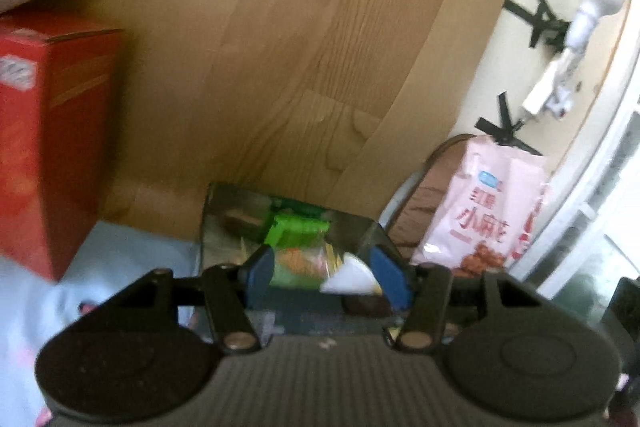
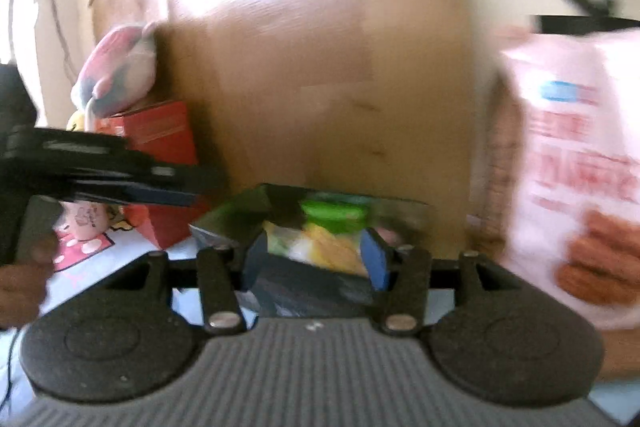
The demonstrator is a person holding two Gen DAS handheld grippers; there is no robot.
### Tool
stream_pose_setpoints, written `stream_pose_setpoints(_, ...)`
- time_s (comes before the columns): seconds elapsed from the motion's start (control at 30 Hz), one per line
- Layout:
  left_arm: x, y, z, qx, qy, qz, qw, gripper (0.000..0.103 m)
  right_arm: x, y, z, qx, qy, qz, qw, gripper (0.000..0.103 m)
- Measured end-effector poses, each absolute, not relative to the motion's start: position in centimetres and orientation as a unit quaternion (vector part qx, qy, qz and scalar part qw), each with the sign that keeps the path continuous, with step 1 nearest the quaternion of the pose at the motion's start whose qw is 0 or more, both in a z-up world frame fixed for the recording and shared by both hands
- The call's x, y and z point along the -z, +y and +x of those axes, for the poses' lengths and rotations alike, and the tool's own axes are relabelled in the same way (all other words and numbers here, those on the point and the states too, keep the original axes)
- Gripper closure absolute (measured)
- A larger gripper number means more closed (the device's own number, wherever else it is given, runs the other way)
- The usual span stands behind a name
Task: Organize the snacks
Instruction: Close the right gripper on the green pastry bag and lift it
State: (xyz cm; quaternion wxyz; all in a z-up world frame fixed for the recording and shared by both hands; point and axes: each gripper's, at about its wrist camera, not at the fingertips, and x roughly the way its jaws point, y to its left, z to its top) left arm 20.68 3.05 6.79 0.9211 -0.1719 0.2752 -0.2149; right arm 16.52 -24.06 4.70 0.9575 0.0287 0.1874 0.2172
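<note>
I saw the open box [image 1: 224, 211] standing against the foot of the wooden board [image 1: 304, 47], small packets [image 1: 298, 233] inside it. Left of the box stood a carton [image 1: 52, 131]; right of it, a snack bag [image 1: 486, 203] leaned upright.

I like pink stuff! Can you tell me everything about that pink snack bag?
The pink snack bag looks like soft, shiny plastic. It has a small blue logo near the top, red Chinese writing in the middle and a picture of brown twisted snacks at the bottom. It stands upright, looks sealed, and leans on something brown behind it, beside the wooden headboard. Neither tool touches it. The right wrist view shows it large and blurry.
</note>
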Motion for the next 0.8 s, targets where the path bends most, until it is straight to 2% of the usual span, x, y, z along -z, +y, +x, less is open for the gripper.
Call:
stream_pose_setpoints(0.13, -5.6, 4.4, 16.6, 0.229, 0.273, -0.191, 0.915, 0.041, -2.5, -28.8, 12.4, -0.175, 0.212, 0.059, 0.960, 0.034)
stream_pose_setpoints(0.2, -4.6, 4.6, 15.3, 0.236, 0.283, -0.200, 0.908, 0.041, -1.0, -30.2, 10.8, -0.154, 0.241, 0.068, 0.956, 0.026)
stream_pose_setpoints(0.4, -1.9, 3.6, 12.1, 0.271, 0.325, -0.215, 0.880, 0.041, 2.9, -30.1, 8.6, -0.160, 0.308, 0.109, 0.931, 0.026)
stream_pose_setpoints(0.43, -1.7, 3.3, 11.9, 0.275, 0.331, -0.213, 0.877, 0.041, 2.9, -29.4, 8.3, -0.158, 0.301, 0.094, 0.936, 0.027)
stream_pose_setpoints(0.47, -1.4, 3.0, 11.7, 0.277, 0.337, -0.212, 0.875, 0.041, 3.0, -28.3, 8.9, -0.168, 0.307, 0.079, 0.934, 0.043)
stream_pose_setpoints(0.5, -1.2, 2.8, 11.6, 0.277, 0.342, -0.211, 0.873, 0.041, 3.0, -27.3, 8.9, -0.171, 0.304, 0.061, 0.935, 0.053)
stream_pose_setpoints(0.63, -0.8, 2.4, 11.5, 0.281, 0.353, -0.216, 0.866, 0.041, 3.5, -23.4, 10.1, -0.222, 0.303, 0.047, 0.925, 0.065)
stream_pose_setpoints(0.8, -0.4, 2.3, 12.1, 0.276, 0.368, -0.220, 0.860, 0.041, 4.0, -20.7, 11.1, -0.260, 0.302, 0.076, 0.914, 0.068)
